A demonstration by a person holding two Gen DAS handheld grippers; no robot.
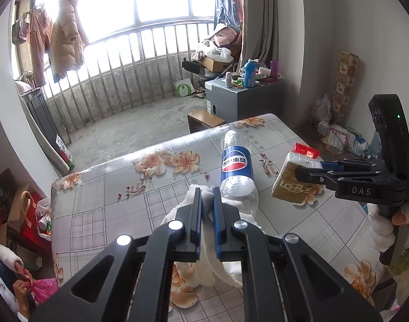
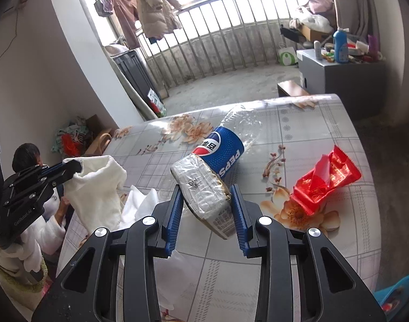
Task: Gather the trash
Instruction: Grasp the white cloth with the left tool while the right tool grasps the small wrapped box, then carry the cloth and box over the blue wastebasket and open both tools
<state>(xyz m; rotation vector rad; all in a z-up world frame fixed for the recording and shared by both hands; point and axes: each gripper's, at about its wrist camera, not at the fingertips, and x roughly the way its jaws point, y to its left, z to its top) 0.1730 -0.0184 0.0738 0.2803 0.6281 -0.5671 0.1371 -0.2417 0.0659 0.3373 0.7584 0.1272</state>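
Note:
My left gripper point(image 1: 207, 189) is shut on the rim of a white bag point(image 1: 188, 201), which hangs open at the table's left side in the right wrist view point(image 2: 97, 185). My right gripper point(image 2: 207, 187) is shut on a brown tissue packet point(image 2: 204, 187) and holds it above the table, also seen in the left wrist view point(image 1: 290, 179). An empty Pepsi bottle point(image 1: 235, 171) lies on the floral tablecloth point(image 1: 110, 209), just beyond the packet in the right wrist view point(image 2: 225, 145). A red wrapper point(image 2: 325, 179) lies on the cloth to the right.
A person point(image 2: 27, 161) sits low at the table's left side, beside bags and boxes on the floor. A grey cabinet point(image 1: 242, 96) with bottles and a small wooden stool point(image 1: 204, 119) stand beyond the table's far edge. A balcony railing runs behind.

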